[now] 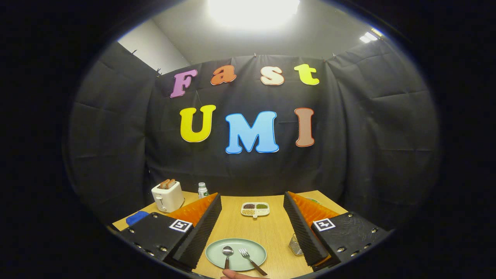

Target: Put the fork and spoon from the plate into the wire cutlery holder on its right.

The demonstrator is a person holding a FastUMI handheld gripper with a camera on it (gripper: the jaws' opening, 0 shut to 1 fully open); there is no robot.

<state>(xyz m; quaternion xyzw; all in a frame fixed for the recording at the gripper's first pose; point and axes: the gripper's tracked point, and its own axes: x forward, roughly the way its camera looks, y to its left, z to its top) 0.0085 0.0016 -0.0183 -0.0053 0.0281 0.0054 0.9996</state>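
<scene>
A pale green plate lies on the wooden table between my fingers, close in. On it rest a spoon on the left and a fork on the right, handles pointing toward me. The wire cutlery holder stands to the plate's right, partly hidden behind my right finger. My gripper is open, held above the table with nothing between its fingers. A person's fingertip shows at the plate's near rim.
A white toaster with toast stands at the back left, a small bottle beside it. A divided white dish of grains sits mid-table beyond the plate. A blue object lies at the table's left edge.
</scene>
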